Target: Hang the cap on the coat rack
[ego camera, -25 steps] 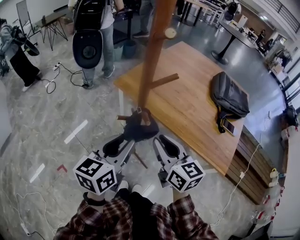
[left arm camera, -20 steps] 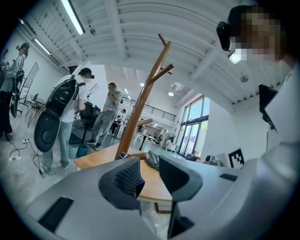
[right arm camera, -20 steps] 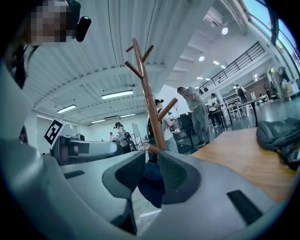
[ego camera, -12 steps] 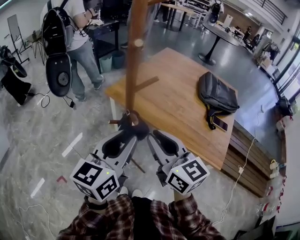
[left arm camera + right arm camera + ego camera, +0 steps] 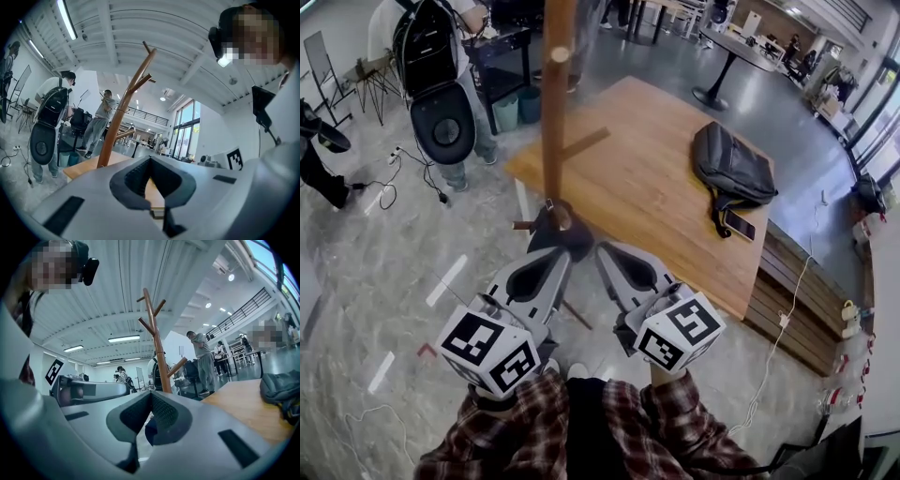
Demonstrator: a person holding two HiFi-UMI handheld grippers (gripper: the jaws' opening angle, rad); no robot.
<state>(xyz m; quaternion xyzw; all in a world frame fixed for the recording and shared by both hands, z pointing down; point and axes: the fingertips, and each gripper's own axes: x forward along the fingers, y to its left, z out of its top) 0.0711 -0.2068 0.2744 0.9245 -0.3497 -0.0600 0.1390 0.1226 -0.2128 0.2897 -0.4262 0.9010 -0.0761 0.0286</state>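
A dark cap (image 5: 569, 240) hangs low on the wooden rack (image 5: 553, 112), draped over a short peg against the pole. Just below it are the left gripper (image 5: 560, 255) and the right gripper (image 5: 603, 250), tips near the cap. Both pairs of jaws are closed together with nothing between them. Behind the rack is a wooden bench (image 5: 637, 197) with a dark backpack (image 5: 727, 169) and a phone (image 5: 739, 225). The floor (image 5: 384, 272) is grey and glossy, in an open hall where people stand.
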